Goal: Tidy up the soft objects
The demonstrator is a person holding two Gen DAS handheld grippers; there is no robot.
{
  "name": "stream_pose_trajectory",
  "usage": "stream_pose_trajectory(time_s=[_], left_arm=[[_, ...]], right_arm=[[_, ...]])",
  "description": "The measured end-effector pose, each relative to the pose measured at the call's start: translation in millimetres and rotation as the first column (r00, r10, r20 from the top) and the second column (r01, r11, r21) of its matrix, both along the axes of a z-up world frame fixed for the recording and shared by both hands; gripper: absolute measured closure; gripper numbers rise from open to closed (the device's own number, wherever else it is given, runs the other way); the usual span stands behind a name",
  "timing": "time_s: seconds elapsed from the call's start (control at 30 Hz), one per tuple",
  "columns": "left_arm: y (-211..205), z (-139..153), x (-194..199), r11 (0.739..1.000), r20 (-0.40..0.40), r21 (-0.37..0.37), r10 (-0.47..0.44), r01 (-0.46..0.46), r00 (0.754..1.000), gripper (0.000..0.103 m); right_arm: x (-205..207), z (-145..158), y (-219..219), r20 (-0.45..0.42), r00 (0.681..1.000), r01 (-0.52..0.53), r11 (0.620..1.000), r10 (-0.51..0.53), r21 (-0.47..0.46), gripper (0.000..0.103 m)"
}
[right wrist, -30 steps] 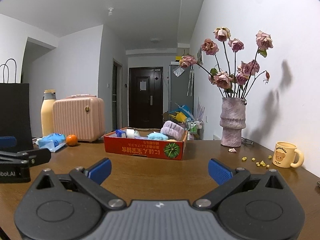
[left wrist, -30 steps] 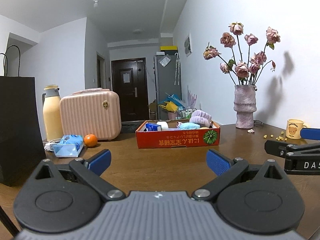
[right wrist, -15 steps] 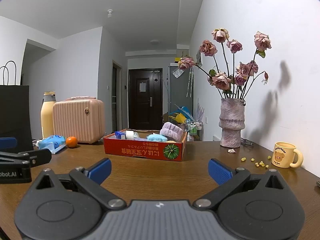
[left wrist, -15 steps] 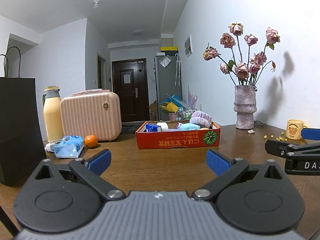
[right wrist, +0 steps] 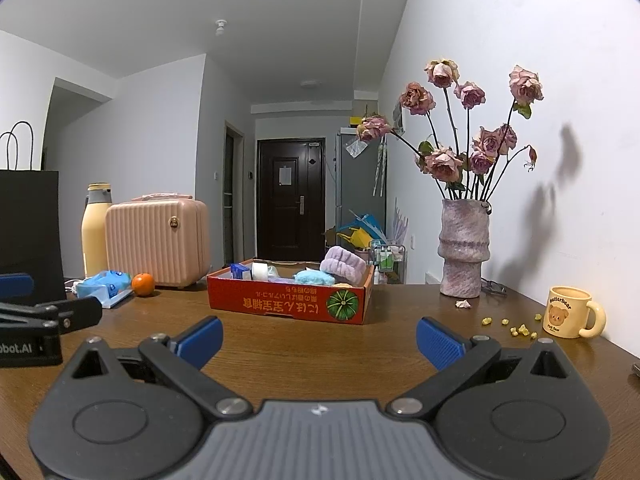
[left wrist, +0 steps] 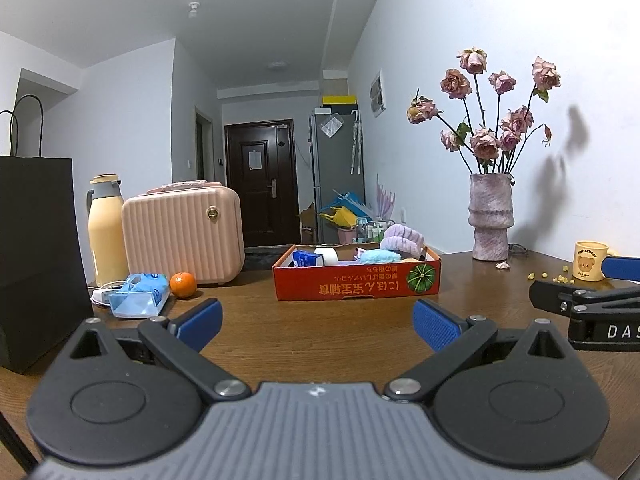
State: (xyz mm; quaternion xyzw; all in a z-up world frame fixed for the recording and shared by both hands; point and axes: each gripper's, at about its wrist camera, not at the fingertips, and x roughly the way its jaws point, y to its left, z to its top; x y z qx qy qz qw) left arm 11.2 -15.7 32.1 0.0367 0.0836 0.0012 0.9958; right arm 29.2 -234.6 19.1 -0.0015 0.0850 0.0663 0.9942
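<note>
grippers both spread wide and empty: left gripper (left wrist: 318, 326), right gripper (right wrist: 319, 334). red box (left wrist: 356, 286) at twelve o'clock on wooden table (left wrist: 312, 332), lilac soft roll (left wrist: 402, 238) and blue fluffy cloth (left wrist: 378, 257) inside.

Even, cool indoor light fills both views. The flowers (right wrist: 460, 128) cast soft shadows rightward on the wall (right wrist: 520, 40), so the source probably sits left. Fisheye bending and dark vignetting mark the corners.
</note>
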Motion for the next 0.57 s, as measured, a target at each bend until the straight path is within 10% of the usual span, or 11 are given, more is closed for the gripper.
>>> stream_pose_trajectory(time_s=[0.57], left_arm=[[3.4, -1.3, -0.2, 1.0, 0.005, -0.012, -0.007, 0.007, 1.0, 0.0]], right_arm=[[-0.6, -0.1, 0.9, -0.001, 1.0, 0.0, 1.0, 0.0, -0.002, 0.0]])
